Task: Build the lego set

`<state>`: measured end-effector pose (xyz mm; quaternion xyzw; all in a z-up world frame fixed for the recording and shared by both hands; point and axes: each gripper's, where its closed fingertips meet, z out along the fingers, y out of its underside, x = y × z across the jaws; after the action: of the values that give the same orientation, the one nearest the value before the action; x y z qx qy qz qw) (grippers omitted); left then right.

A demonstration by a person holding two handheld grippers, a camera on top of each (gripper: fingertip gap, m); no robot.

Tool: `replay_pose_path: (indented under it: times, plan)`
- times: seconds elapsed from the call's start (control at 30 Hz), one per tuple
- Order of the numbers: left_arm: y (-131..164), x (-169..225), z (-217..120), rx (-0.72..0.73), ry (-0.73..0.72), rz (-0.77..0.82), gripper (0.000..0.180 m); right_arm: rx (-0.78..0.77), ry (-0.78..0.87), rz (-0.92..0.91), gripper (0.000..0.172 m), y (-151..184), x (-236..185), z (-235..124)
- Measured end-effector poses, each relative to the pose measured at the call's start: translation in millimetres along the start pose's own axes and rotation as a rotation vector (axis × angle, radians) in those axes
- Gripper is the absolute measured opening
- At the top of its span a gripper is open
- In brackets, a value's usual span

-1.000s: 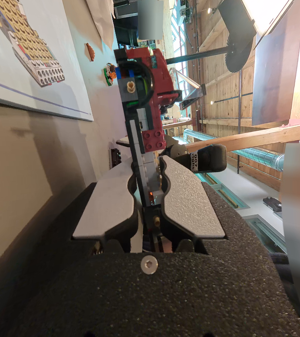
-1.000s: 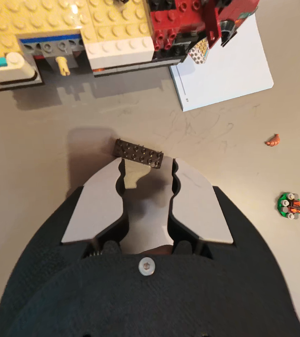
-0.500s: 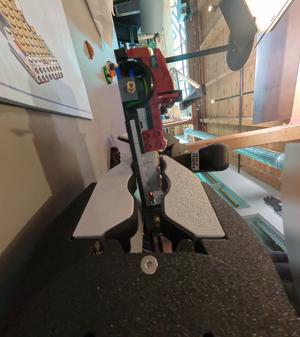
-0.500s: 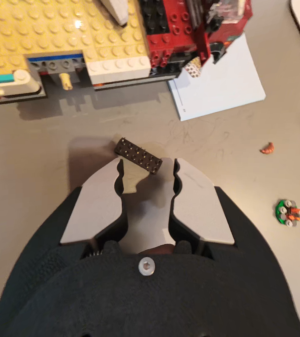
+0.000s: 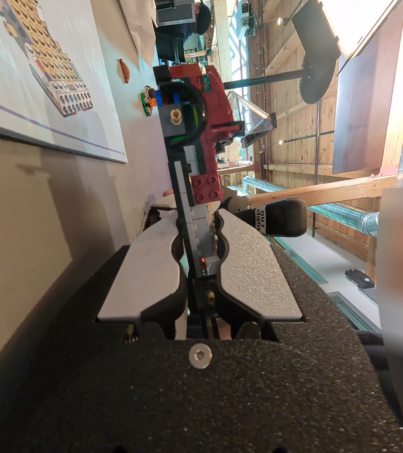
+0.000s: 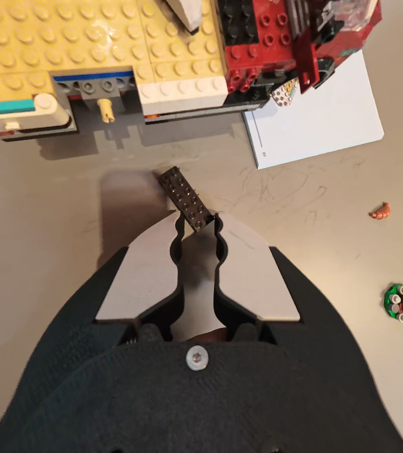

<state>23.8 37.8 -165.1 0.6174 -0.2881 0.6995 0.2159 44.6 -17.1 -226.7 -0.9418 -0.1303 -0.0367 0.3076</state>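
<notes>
My left gripper [image 5: 198, 218] is shut on the edge of a brick model [image 5: 195, 122] with tan, white, grey and dark red parts, and holds it edge-on beside the table. In the right wrist view the model [image 6: 97, 49] fills the top, with one of the left gripper's fingers [image 6: 185, 12] on its tan deck. My right gripper [image 6: 198, 218] is shut on the near end of a dark brown studded plate [image 6: 183, 196], which points away and to the left over the grey table [image 6: 48, 220]. The plate [image 5: 152, 217] also shows in the left wrist view.
A white instruction booklet [image 6: 318, 122] lies at the right under the model's red end. A small brown curved piece [image 6: 380, 210] and a green round piece with orange spikes [image 6: 402, 304] lie on the table at the right. The gap from one gripper's tips to the other's is roughly 9 cm. The small brown curved piece [image 6: 380, 210] sits 15 cm or so from the ends of my right fingers.
My right gripper's jaws closed on the dark brown plate, which turned from lying crosswise to pointing away. The left gripper kept its hold on the model.
</notes>
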Motion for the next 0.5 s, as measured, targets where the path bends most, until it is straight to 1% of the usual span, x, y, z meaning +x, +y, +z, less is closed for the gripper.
replay_pose_path:
  times: [0.13,0.27,0.33,0.5]
  plan:
    - [0.1,-0.1,0.1,0.0,-0.001,0.001,0.023,0.0,0.017,0.071,0.022,2.1,2.7,-1.9]
    - [-0.2,-0.4,-0.1,0.003,-0.006,0.005,0.023,0.034,0.039,0.112,0.022,0.3,3.1,-6.7]
    - [-0.2,-0.6,-0.1,0.006,-0.007,0.005,0.022,0.069,0.046,0.148,0.022,-1.8,4.4,-9.9]
    - [0.1,-0.9,0.1,0.013,-0.008,-0.004,0.022,0.215,0.036,0.295,0.021,-15.5,14.0,-27.7]
